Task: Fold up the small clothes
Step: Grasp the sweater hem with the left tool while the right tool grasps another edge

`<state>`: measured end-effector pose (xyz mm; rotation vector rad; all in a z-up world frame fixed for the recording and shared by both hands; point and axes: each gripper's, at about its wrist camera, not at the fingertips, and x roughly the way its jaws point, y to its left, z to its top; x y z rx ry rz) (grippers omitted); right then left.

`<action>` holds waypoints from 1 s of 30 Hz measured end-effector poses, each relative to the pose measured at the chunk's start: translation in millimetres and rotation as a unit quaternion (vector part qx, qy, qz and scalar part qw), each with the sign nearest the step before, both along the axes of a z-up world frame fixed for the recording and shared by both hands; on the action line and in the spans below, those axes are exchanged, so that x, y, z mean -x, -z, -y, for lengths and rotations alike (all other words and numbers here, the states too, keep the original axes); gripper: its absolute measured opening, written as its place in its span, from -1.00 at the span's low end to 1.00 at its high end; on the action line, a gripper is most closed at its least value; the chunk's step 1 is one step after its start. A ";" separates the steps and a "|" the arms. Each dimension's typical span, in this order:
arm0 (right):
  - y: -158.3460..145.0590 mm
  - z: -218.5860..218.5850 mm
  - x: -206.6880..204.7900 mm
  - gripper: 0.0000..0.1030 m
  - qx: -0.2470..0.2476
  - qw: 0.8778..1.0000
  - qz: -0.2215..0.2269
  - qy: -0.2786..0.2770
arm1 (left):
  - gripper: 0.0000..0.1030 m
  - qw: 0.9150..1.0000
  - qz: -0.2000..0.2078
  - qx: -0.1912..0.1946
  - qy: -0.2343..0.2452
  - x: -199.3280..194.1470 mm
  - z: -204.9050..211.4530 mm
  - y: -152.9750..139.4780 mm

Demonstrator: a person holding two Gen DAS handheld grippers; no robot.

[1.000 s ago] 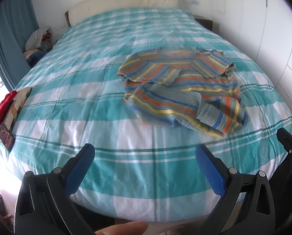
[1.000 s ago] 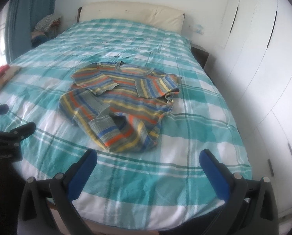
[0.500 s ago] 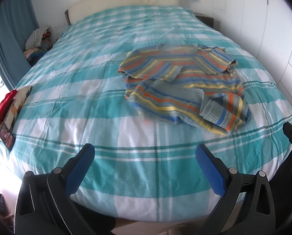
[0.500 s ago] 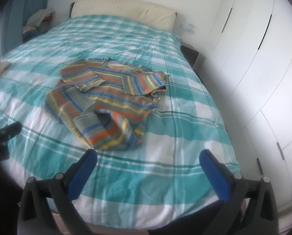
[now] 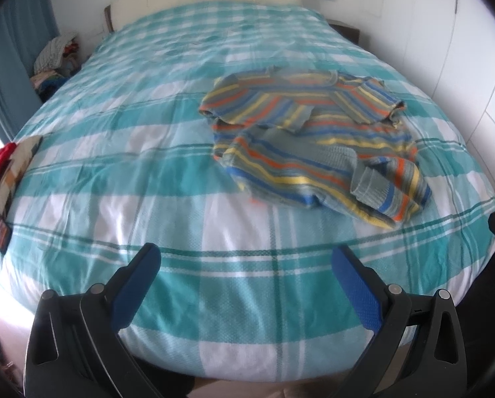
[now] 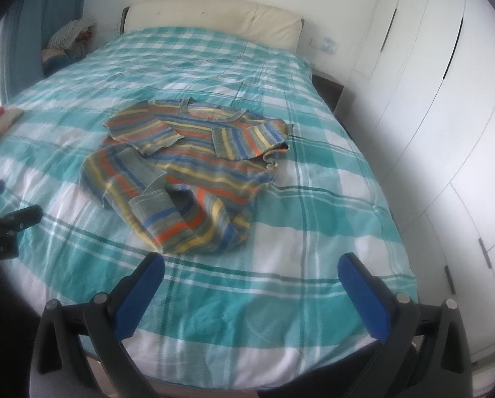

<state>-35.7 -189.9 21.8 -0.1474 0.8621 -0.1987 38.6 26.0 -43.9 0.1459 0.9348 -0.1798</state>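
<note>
A small striped knit sweater (image 5: pixel 313 142), in grey, orange, blue and yellow, lies rumpled on the bed with both sleeves folded over its body. It also shows in the right wrist view (image 6: pixel 187 172). My left gripper (image 5: pixel 247 258) is open and empty above the bed's near edge, short of the sweater and to its left. My right gripper (image 6: pixel 250 265) is open and empty just in front of the sweater's hem. The left gripper's tip (image 6: pixel 18 222) shows at the left edge of the right wrist view.
The bed (image 5: pixel 148 152) has a teal and white checked cover and a cream headboard (image 6: pixel 214 16). A red cloth on a patterned item (image 5: pixel 2 172) lies at the bed's left edge. White wardrobe doors (image 6: pixel 446 116) stand on the right. A clothes pile (image 5: pixel 53 56) sits by the blue curtain.
Both grippers have moved slightly toward the bed and the sweater looks a little nearer. The right wrist view swung right and then back left. The sweater has not moved.
</note>
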 end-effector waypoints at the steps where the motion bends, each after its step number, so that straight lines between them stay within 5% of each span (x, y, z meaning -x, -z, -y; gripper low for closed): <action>1: 1.5 1.4 -1.3 0.99 -0.008 1.000 0.000 -0.006 | 0.99 1.000 -0.004 0.004 0.005 -5.3 -3.4 2.1; 7: 29.8 -4.0 -29.6 0.99 -0.100 0.990 -0.020 -0.099 | 0.99 0.996 -0.020 -0.004 0.084 -60.5 5.7 20.9; 13: 69.1 -29.6 -85.8 0.99 -0.142 0.968 -0.054 -0.201 | 0.96 0.993 -0.079 0.011 0.091 -158.7 12.5 53.3; 15: 86.4 -28.0 -106.1 0.90 -0.162 0.961 -0.074 -0.213 | 0.80 0.991 -0.091 0.014 0.100 -173.2 19.6 64.4; 16: 94.2 -24.7 -113.4 0.51 -0.177 0.957 -0.085 -0.212 | 0.29 0.989 -0.096 0.014 0.113 -175.5 24.5 69.0; 17: 100.6 -19.3 -119.3 0.19 -0.192 0.955 -0.095 -0.206 | -0.65 0.986 -0.107 0.012 0.129 -175.9 29.9 74.1; 18: 102.0 -14.3 -119.7 -0.38 -0.202 0.954 -0.097 -0.198 | -0.96 0.983 -0.113 0.015 0.147 -173.0 34.0 77.0; 19: 97.6 -9.6 -115.0 -0.67 -0.205 0.955 -0.088 -0.194 | -0.92 0.982 -0.099 0.020 0.160 -167.1 34.5 73.7; 21: 80.7 -2.3 -97.0 -0.80 -0.212 0.953 -0.068 -0.205 | -0.93 0.977 -0.051 0.041 0.202 -144.0 28.9 54.7; 25: 37.1 4.5 -34.7 -0.87 -0.200 0.946 -0.046 -0.249 | -0.93 0.954 -0.004 0.107 0.279 -76.2 -12.1 5.7; 27: 27.9 2.2 2.4 -0.87 -0.185 0.943 -0.059 -0.270 | -0.93 0.946 0.000 0.102 0.309 -39.6 -34.1 -5.9; 30: 39.9 3.0 36.4 -0.85 -0.166 0.945 -0.102 -0.263 | -0.88 0.944 -0.039 0.050 0.323 -3.3 -59.2 10.0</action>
